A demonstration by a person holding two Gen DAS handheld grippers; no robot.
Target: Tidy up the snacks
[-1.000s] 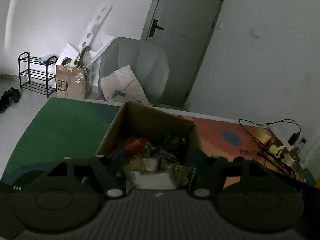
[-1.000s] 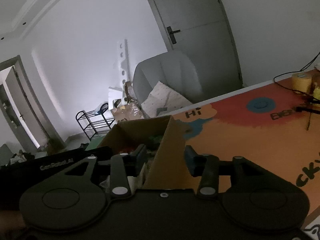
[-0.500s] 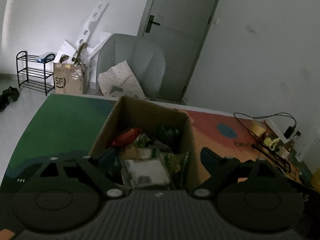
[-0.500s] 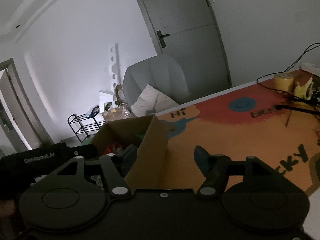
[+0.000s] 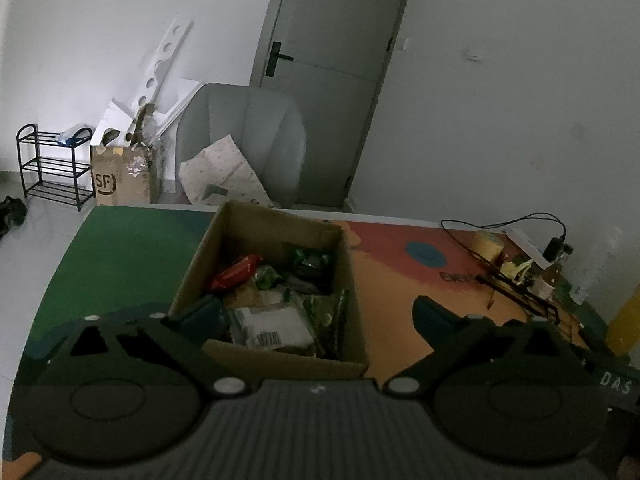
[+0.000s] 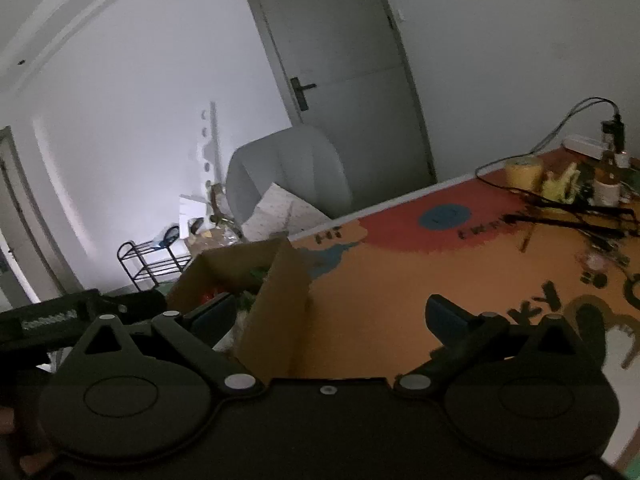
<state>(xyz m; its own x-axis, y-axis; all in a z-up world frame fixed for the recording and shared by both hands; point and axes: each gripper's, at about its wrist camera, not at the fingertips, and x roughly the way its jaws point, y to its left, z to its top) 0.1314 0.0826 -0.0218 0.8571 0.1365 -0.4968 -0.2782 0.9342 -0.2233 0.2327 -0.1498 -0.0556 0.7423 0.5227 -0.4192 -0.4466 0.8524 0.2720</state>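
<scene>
Left wrist view: our left hand-held gripper [image 5: 316, 312] has its jaws opening, now spread wide, w/ nothing pinched. One finger [image 5: 200, 314] sits at the near-left corner of the cardboard box [image 5: 280, 360], the other finger hangs over bare desk [image 5: 400, 280] to the box's right, so the box's near end lies between them but the pads don't press it. The box stands upright on the colourful desk mat, flaps open, packed w/ snacks [image 5: 272, 300]: a red wrapper [image 5: 236, 272], green packets [image 5: 312, 260], and a clear bag w/ a barcode label [image 5: 268, 328] on top nearest us. Cables, a roll of tape [image 5: 488, 242] and small bottles crowd the desk's far right, well apart from the box. A grey chair [image 5: 240, 136] stands behind the desk.

Right wrist view: our right hand-held gripper [image 6: 332, 316] is likewise opening, jaws far apart, empty. The box's right wall [image 6: 280, 300] stands between the two fingers; left finger [image 6: 212, 314] is at or over the box's open top, right finger over the orange mat. The other gripper's body shows dark at the left edge.

Our read: snacks all seem to be in the box, none loose on the desk that we can see, so we're either letting go of the box or just starting. Can't tell which. Next move prob. needs one gripper lowered onto a top packet, e.g. the barcode bag, closing gently since the bags look soft and crinkly, w/ the other free to steady the box wall.
</scene>
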